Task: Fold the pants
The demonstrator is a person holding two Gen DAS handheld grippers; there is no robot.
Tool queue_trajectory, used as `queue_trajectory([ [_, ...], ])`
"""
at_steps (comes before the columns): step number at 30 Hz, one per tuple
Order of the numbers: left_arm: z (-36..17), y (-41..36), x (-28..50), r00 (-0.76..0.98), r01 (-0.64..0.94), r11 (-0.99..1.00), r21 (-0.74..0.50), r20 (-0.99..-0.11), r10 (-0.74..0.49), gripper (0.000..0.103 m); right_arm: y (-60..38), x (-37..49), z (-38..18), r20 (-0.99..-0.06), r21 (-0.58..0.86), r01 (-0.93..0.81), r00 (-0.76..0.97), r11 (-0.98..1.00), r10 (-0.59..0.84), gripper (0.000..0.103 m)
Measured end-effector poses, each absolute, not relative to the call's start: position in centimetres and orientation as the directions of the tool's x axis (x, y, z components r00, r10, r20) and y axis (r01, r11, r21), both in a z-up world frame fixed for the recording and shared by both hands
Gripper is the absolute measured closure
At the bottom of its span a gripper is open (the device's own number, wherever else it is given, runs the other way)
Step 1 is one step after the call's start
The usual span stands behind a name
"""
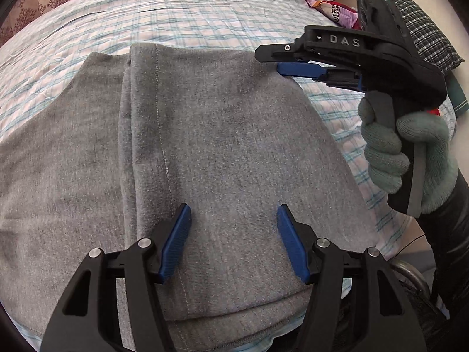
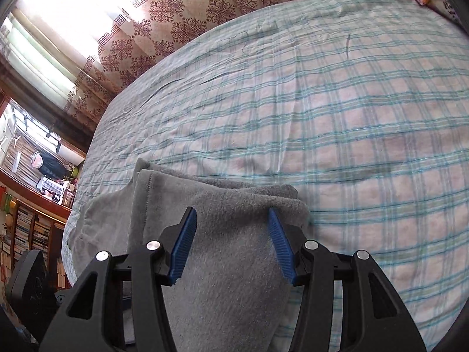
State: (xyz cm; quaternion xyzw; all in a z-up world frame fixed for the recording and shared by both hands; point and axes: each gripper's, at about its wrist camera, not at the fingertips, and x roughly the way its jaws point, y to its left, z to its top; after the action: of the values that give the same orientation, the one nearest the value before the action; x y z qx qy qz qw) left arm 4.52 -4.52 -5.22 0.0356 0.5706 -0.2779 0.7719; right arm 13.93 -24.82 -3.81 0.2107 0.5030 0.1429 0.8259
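The grey pants [image 1: 205,135] lie folded in layers on the checked bedsheet [image 1: 176,14]. My left gripper [image 1: 233,214] is open and empty, hovering just above the near part of the pants. My right gripper [image 1: 280,69], held in a gloved hand, shows at the right of the left wrist view, over the pants' far right corner. In the right wrist view the pants [image 2: 228,264] fill the lower middle and the right gripper [image 2: 233,214] is open above their folded far edge, holding nothing.
A patterned curtain [image 2: 181,20] hangs behind the bed. A colourful bag [image 1: 337,8] and a dark checked pillow [image 1: 425,29] lie at the far right. A bookshelf [image 2: 29,234] stands left of the bed. The sheet [image 2: 351,117] stretches beyond the pants.
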Motion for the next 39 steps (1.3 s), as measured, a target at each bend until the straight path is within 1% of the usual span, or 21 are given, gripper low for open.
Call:
queue_trajectory([
  [5, -5.2, -4.5, 3.0, 0.228, 0.516, 0.83, -0.212, -0.9, -0.372, 0.04, -24.5, 14.2, -4.1, -0.775, 0.474, -0.024, 0.463, 0.88, 0.43, 0.052],
  [9, -5.2, -4.8, 2.3, 0.236, 0.536, 0.825, -0.18, -0.906, -0.351, 0.04, -24.2, 13.0, -3.1, -0.788, 0.426, -0.049, 0.471, 0.904, 0.397, 0.052],
  [11, -5.2, -4.8, 2.1, 0.236, 0.535, 0.825, -0.179, -0.906, -0.35, 0.04, -24.2, 11.5, -2.1, -0.793, 0.387, -0.071, 0.482, 0.919, 0.372, 0.051],
  [15, -5.1, -4.5, 1.8, 0.237, 0.532, 0.825, -0.19, -0.902, -0.361, 0.04, -25.0, 7.5, -1.1, -0.805, 0.357, -0.099, 0.473, 0.929, 0.36, 0.051],
  [24, -4.8, -3.6, 1.6, 0.238, 0.544, 0.817, -0.191, -0.899, -0.368, 0.04, -25.2, -1.8, -1.8, -0.845, 0.361, -0.131, 0.374, 0.923, 0.384, 0.051],
  [26, -4.8, -3.4, 1.6, 0.24, 0.543, 0.819, -0.188, -0.9, -0.365, 0.04, -24.6, -2.9, -2.2, -0.858, 0.354, -0.14, 0.344, 0.925, 0.381, 0.051],
  [29, -4.6, -3.3, 1.6, 0.238, 0.538, 0.822, -0.185, -0.902, -0.359, 0.04, -23.6, -3.9, -2.4, -0.885, 0.283, -0.161, 0.336, 0.946, 0.322, 0.051],
  [32, -4.3, -3.7, 1.7, 0.239, 0.53, 0.827, -0.186, -0.903, -0.356, 0.04, -23.2, -4.0, -2.1, -0.889, 0.272, -0.164, 0.336, 0.948, 0.313, 0.051],
  [34, -4.2, -3.8, 1.9, 0.236, 0.53, 0.828, -0.184, -0.906, -0.352, 0.04, -23.5, -4.1, -2.2, -0.886, 0.287, -0.154, 0.334, 0.946, 0.323, 0.051],
  [36, -4.0, -4.0, 2.3, 0.222, 0.518, 0.833, -0.192, -0.911, -0.348, 0.039, -24.1, -4.0, -2.2, -0.871, 0.347, -0.119, 0.327, 0.93, 0.367, 0.051],
  [38, -3.8, -4.3, 3.1, 0.206, 0.496, 0.84, -0.218, -0.911, -0.358, 0.033, -24.9, -4.0, -2.5, -0.845, 0.43, -0.072, 0.319, 0.9, 0.429, 0.051],
  [39, -3.6, -4.5, 3.4, 0.199, 0.486, 0.842, -0.234, -0.909, -0.367, 0.032, -25.0, -4.0, -2.6, -0.833, 0.462, -0.053, 0.315, 0.885, 0.454, 0.051],
])
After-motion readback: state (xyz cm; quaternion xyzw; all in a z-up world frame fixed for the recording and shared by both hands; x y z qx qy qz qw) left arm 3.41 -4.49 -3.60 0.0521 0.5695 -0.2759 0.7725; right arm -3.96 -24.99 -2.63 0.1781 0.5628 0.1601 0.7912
